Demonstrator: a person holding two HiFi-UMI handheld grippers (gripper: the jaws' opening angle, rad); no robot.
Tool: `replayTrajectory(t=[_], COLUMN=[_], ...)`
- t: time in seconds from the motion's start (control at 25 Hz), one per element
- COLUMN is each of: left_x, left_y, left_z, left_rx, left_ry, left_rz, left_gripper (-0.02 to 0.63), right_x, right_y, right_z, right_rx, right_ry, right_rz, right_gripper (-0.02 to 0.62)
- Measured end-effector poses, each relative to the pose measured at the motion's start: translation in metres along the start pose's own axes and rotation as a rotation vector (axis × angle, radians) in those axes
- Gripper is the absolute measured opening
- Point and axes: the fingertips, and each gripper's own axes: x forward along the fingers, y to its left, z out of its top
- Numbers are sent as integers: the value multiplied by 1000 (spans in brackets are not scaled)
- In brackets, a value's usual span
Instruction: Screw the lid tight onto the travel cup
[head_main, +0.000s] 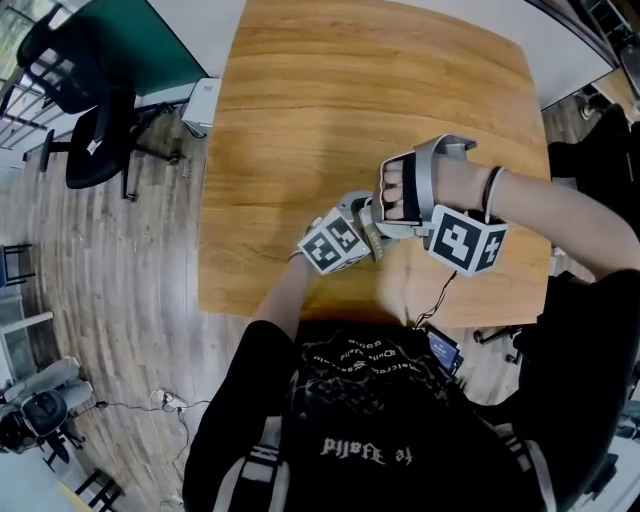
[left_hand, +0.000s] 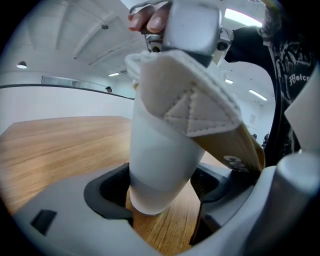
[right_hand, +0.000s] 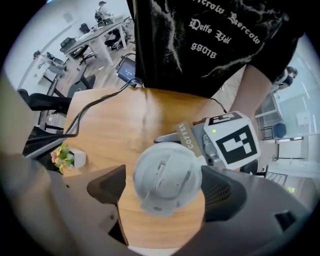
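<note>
The white travel cup (left_hand: 160, 165) leans tilted over the wooden table (left_hand: 60, 145), wrapped in a quilted sleeve with a tan strap (right_hand: 186, 135) marked COFFEE. My left gripper (left_hand: 159, 195) is shut on the cup's lower body, one pad on each side. Seen from above, the grey lid (right_hand: 167, 180) sits on top of the cup. My right gripper (right_hand: 162, 187) points straight down over the lid, its jaws open around it, with a gap at the left pad. In the head view both grippers (head_main: 345, 235) (head_main: 400, 210) meet near the table's front edge and hide the cup.
The table's front edge (head_main: 300, 310) lies right by the person's body. A small white pot with flowers (right_hand: 65, 157) stands near one table edge. A black cable (right_hand: 95, 117) runs across the floor. Office chairs (head_main: 90, 140) stand to the left of the table.
</note>
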Motion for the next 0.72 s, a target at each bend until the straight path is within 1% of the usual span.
replayTrajectory(t=[0.08,0.16,0.2,0.32,0.44,0.6,0.72], left_x=[0,-1,-1,1,0,-1,0], left_y=[2,4,3,1,2,2,2], left_z=[-2,-4,-4,-5,-3,-3,-3], left_rx=[0,1,0,-3,-6,-11,-19], left_ry=[1,4,5,4,5,10,9], left_rz=[-1,1,1,2,4,8,17], left_gripper=[403,403,403,403,403,403,403], right_x=[1,3,3,2,-2,-3,-4], right_y=[-7,-10,-11,-14,-19,-24,-28], right_z=[0,-1,0,3,1,-3,-7], right_rx=[16,74,128,346,556,858,1072], right_ry=[-15,-34,-49,-111,-165,-240,-303], right_rz=[-32,-20,-9,9,0,-39,-97], right_gripper=[418,417,417,417,416,416,416])
